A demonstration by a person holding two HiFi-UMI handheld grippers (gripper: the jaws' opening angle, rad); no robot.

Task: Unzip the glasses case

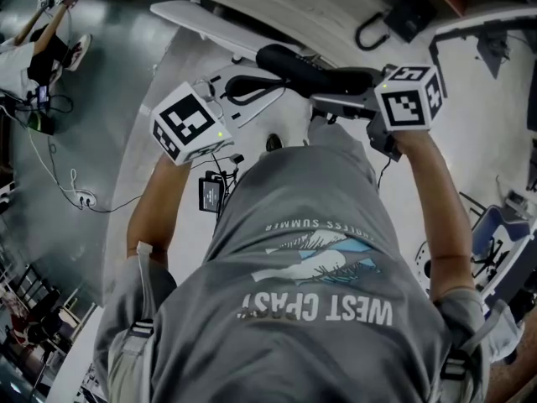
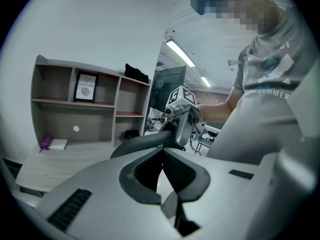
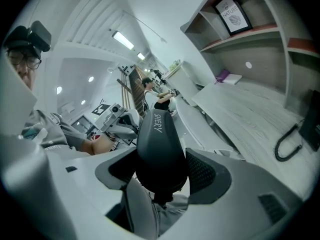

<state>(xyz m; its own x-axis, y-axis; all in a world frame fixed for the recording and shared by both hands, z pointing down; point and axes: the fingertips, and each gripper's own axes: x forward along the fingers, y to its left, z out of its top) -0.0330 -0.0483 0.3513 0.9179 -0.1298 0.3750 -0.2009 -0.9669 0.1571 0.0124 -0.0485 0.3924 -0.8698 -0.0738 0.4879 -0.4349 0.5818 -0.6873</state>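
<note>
1. Holding the glasses case (image 3: pixel 157 149) in mid-air before the chest, the right tongs (image 3: pixel 162 166) stand wide, clamped round one end.
2. At the other end the left tongs (image 2: pixel 162 149) are fully closed; whether they pinch the zip pull is too small to tell.
3. Best to draw steadily along the seam, with the right side bracing.
4. Table (image 3: pixel 250 114) and shelf unit (image 2: pixel 75 104) sit well clear; only the shirt (image 1: pixel 319 250) crowds.
</note>
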